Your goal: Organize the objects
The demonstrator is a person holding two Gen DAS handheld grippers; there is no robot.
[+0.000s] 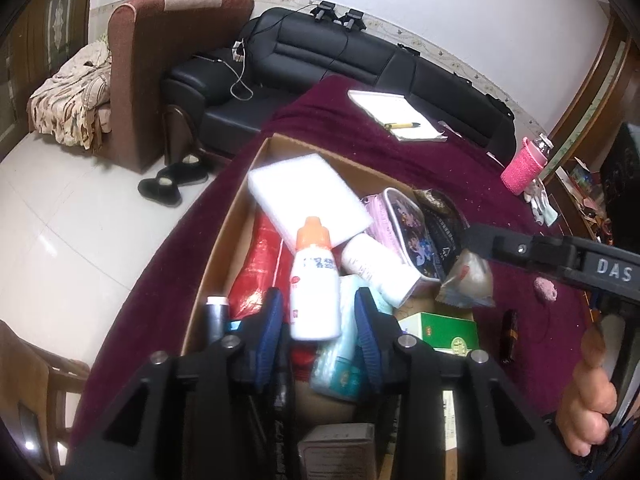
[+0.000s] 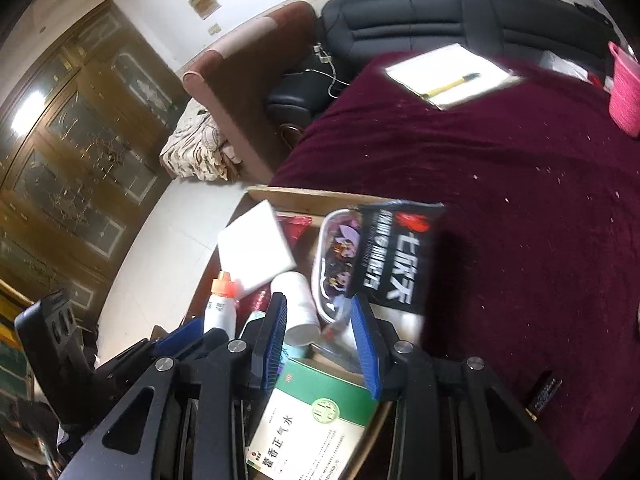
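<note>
Two grippers work over one cardboard box (image 1: 240,208) set at the left edge of a table under a maroon cloth (image 1: 440,168). Judged step: filling the box, well along, since it is already crowded.

Box contents, big to small: white foam block (image 1: 308,196) leaning toward the far left corner; red packet (image 1: 256,276) along the left wall; pink printed pouch (image 1: 404,220) at the far right side; green medicine carton (image 2: 320,404) at the near right corner; white tube (image 1: 376,268) lying across the middle; white bottle with orange cap (image 1: 314,280), upright or nearly so, near the middle.

Left gripper (image 1: 318,316): jaws parted, bottle's lower half between the blue pads (image 1: 270,320). No pad clearly touches it; reads as just let go or about to grip, cannot tell which.

Right gripper (image 2: 320,336): jaws spread over the carton and tube, nothing clamped between the pads in its own view. Black snack packet (image 2: 394,256) stands blurred just beyond its tips, over the box's right wall; whether it is falling in or resting there is unclear.

Next move, as a judgement: lift clear straight up, then fetch what is left outside the box.

Open room: cloth right of the box is broad and mostly bare. Loose there: small dark stick-shaped item (image 1: 509,336) just beside the right wall, pink fluffy bit (image 1: 546,289) further right, crinkled clear packet (image 1: 466,280) at the wall. Notebook with pen (image 1: 400,116) lies toward the far edge, pink bottle (image 1: 524,166) at the far right.

Hazard: box sits close to the table's left edge; floor drops away there.
</note>
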